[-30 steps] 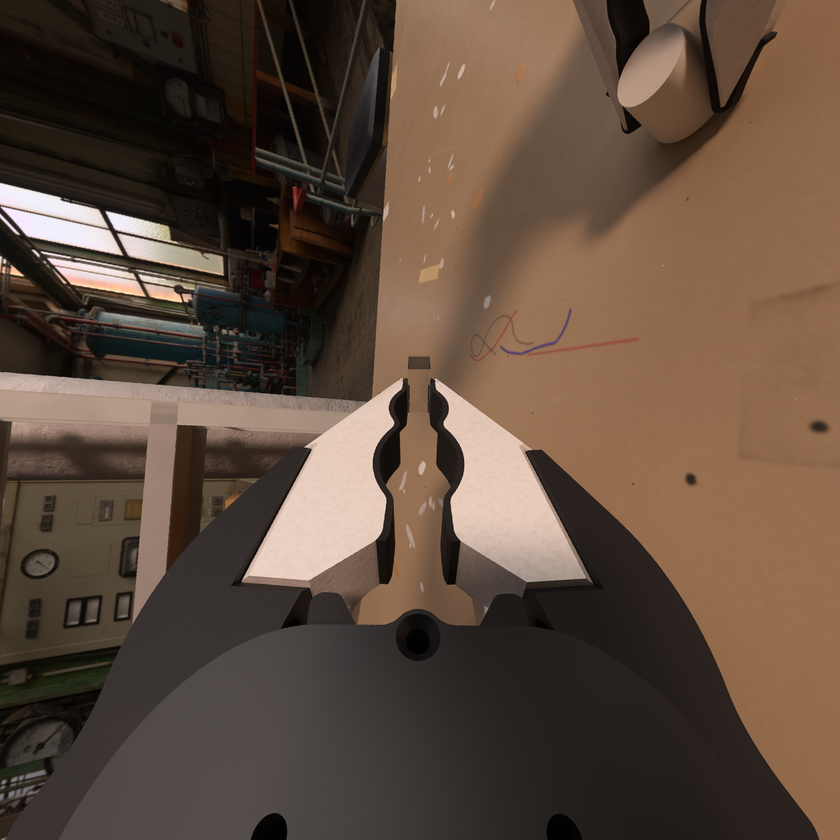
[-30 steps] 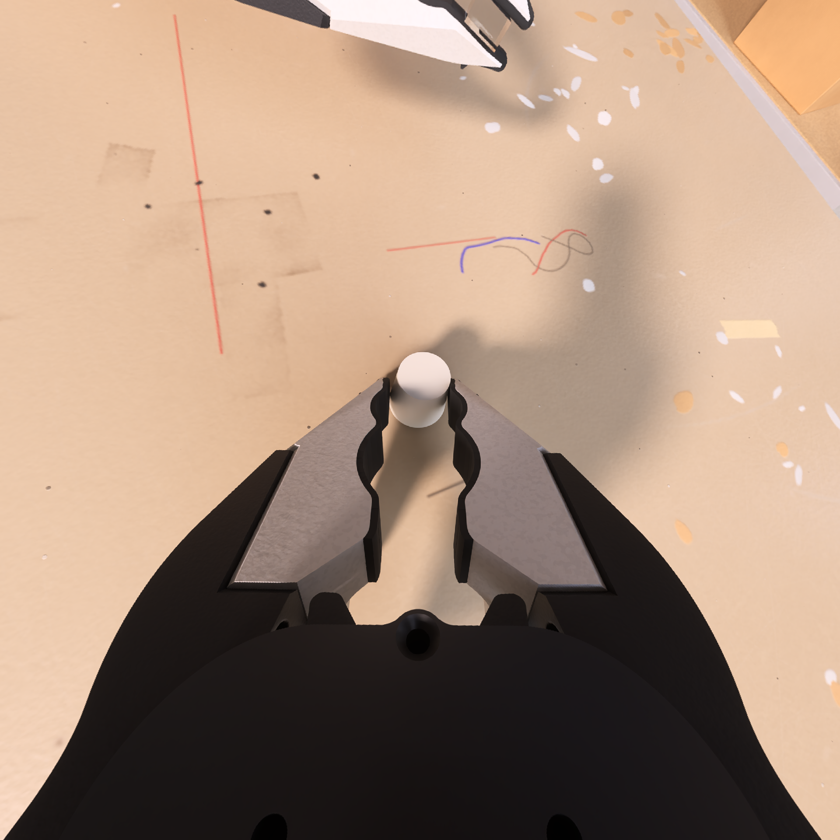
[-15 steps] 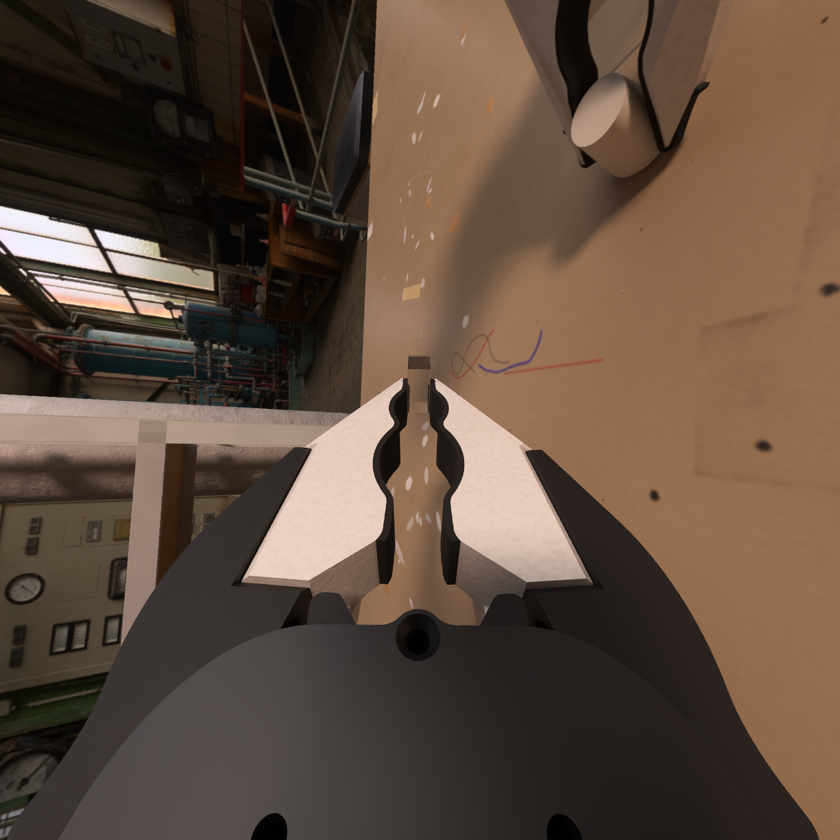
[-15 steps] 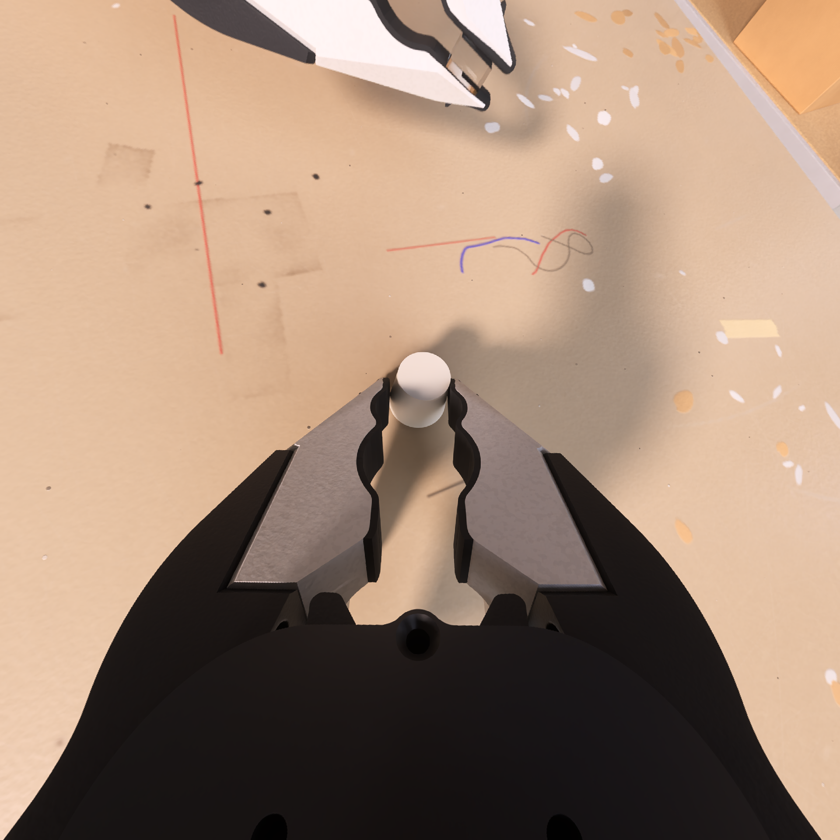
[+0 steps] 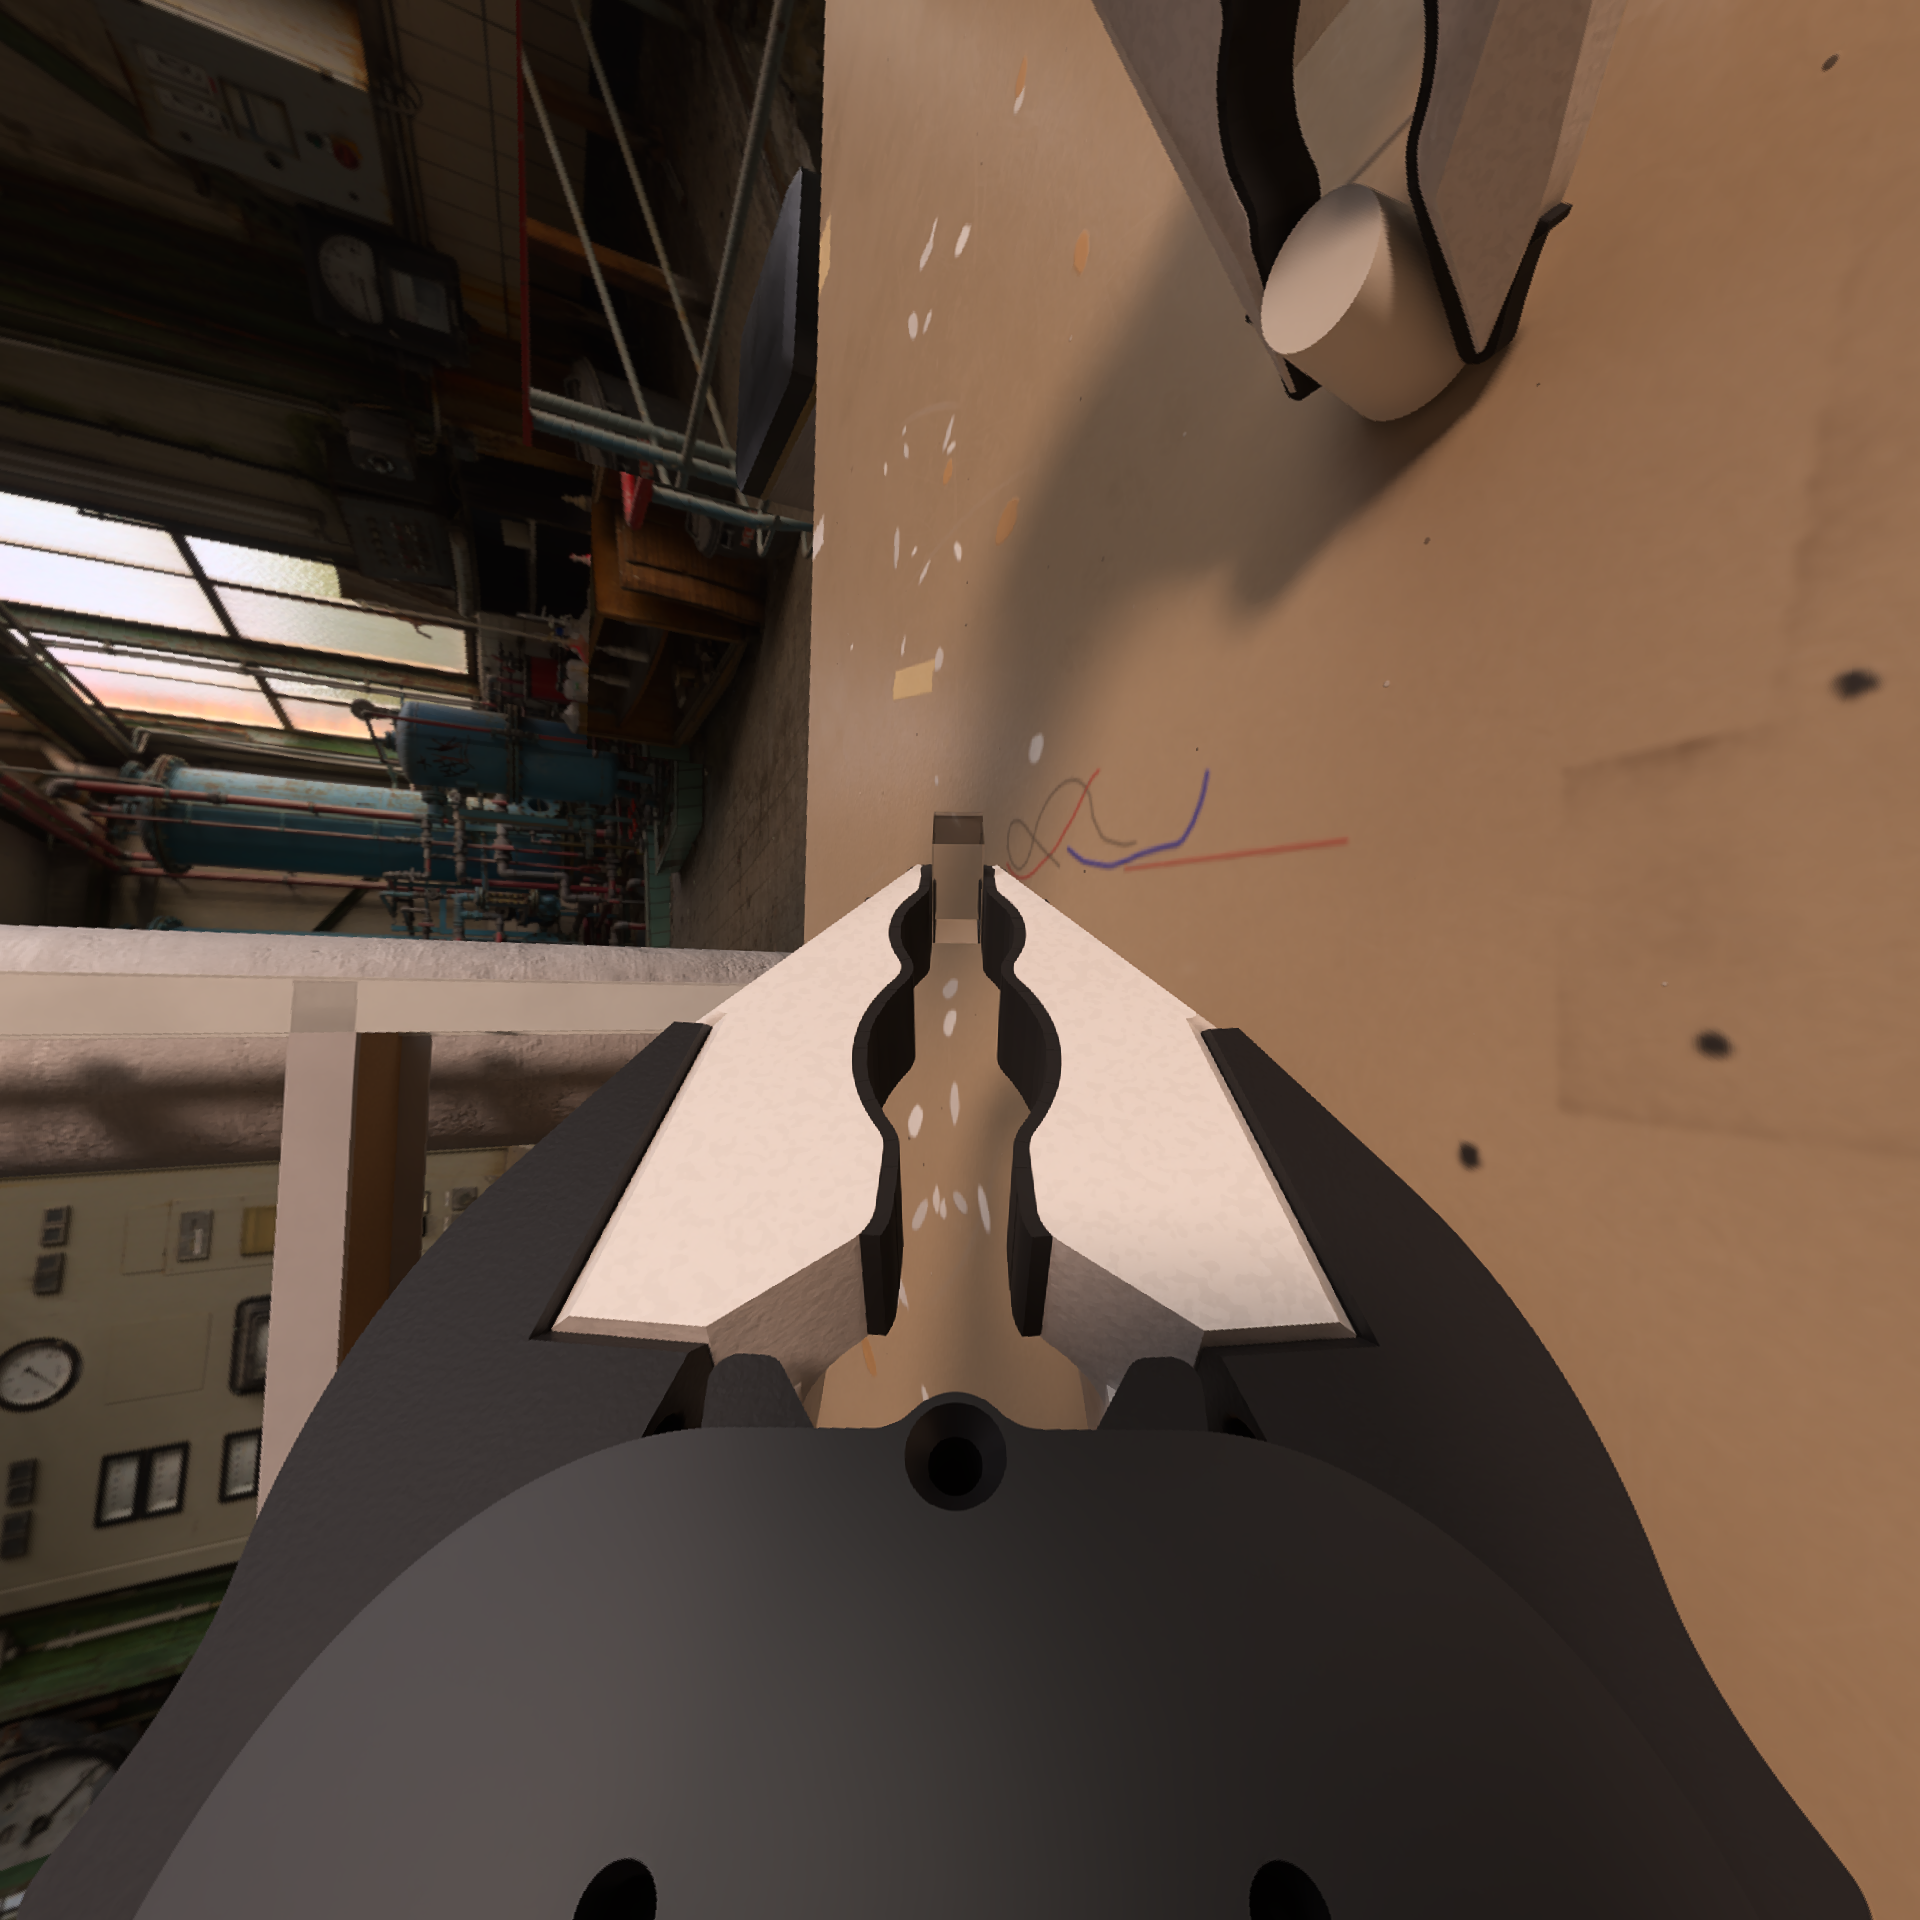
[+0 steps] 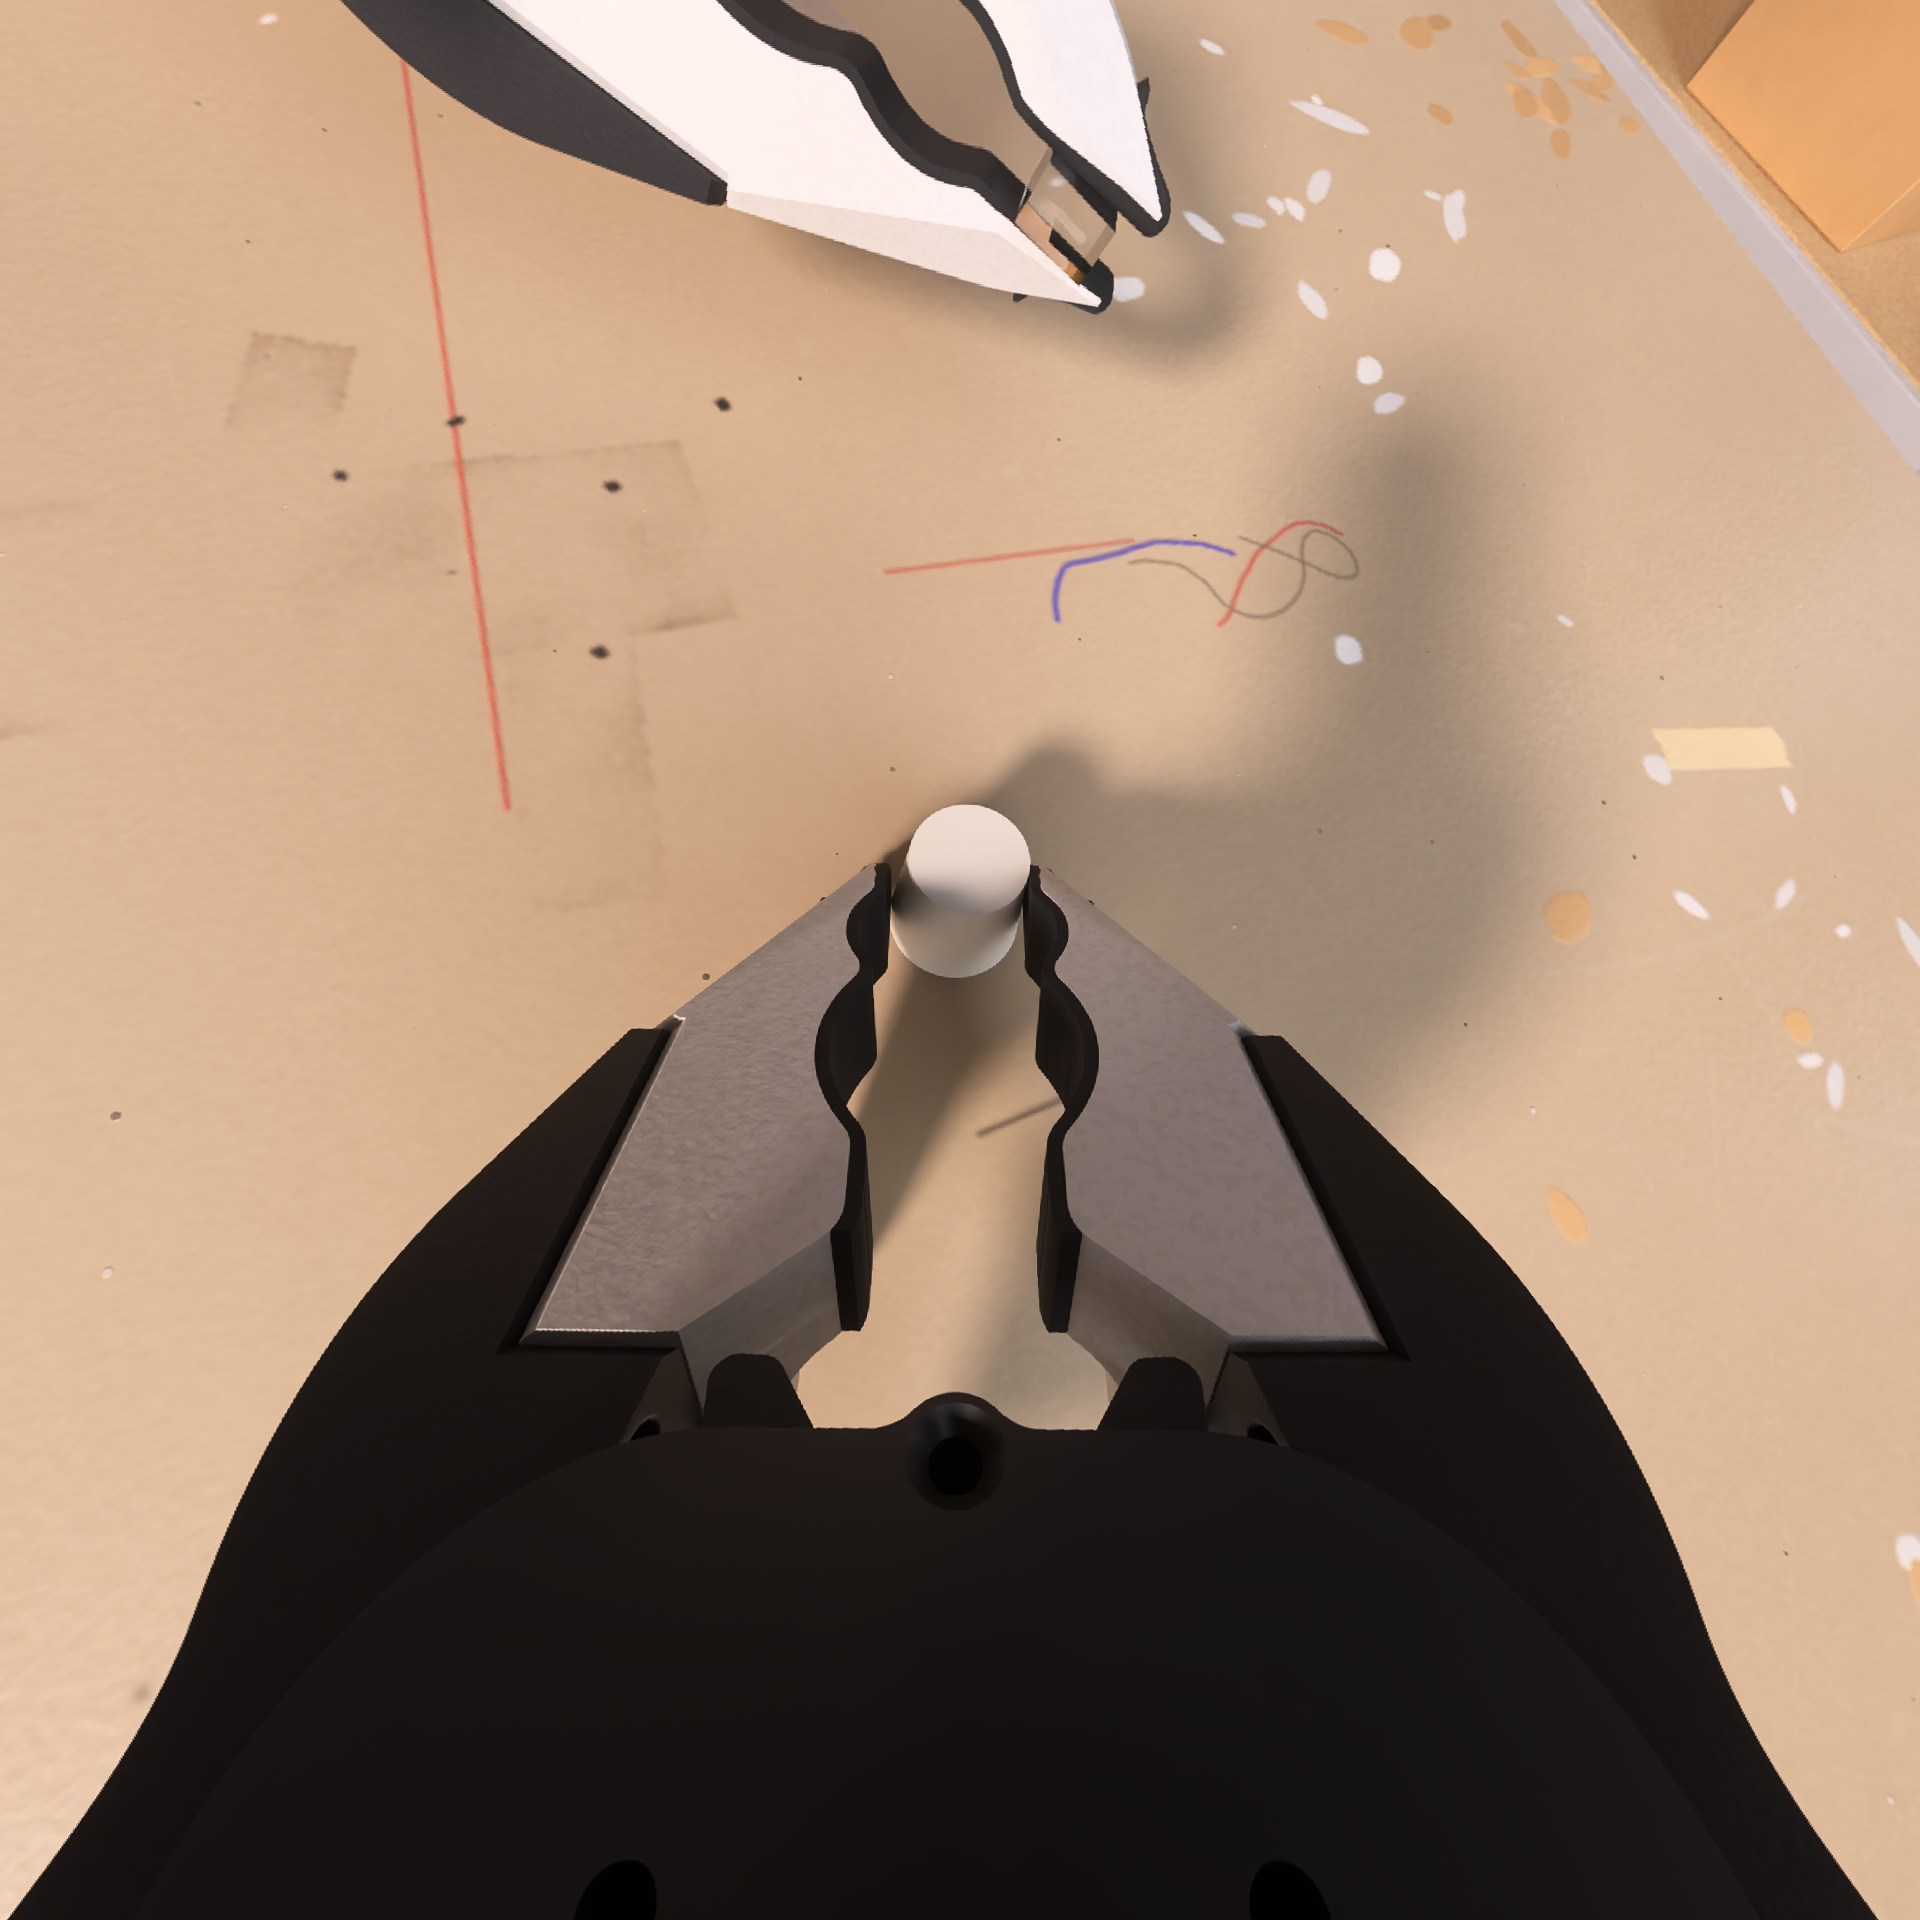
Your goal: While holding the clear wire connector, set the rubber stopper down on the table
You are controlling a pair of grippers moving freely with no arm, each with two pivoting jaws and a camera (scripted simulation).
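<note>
My left gripper [image 5: 957, 883] is shut on the small clear wire connector [image 5: 957, 868], which sticks out past its fingertips. The same gripper [image 6: 1101, 244] shows at the top of the right wrist view with the connector [image 6: 1065, 223] between its tips, above the table. My right gripper [image 6: 958, 883] is shut on the off-white cylindrical rubber stopper [image 6: 961, 894], held at its fingertips close over the tan table [image 6: 312, 935]. In the left wrist view the right gripper [image 5: 1371, 301] and the stopper [image 5: 1351, 301] sit at the top right; whether the stopper touches the table I cannot tell.
The table bears red and blue pen scribbles [image 6: 1195, 566], a long red line [image 6: 457, 436], white paint flecks [image 6: 1382, 265] and a strip of tape [image 6: 1720, 746]. The table edge [image 6: 1766, 239] runs at the upper right with an orange box [image 6: 1829, 104] beyond it.
The left gripper has come closer to the right gripper, showing larger and lower in the right wrist view. The right gripper and the stopper have held still.
</note>
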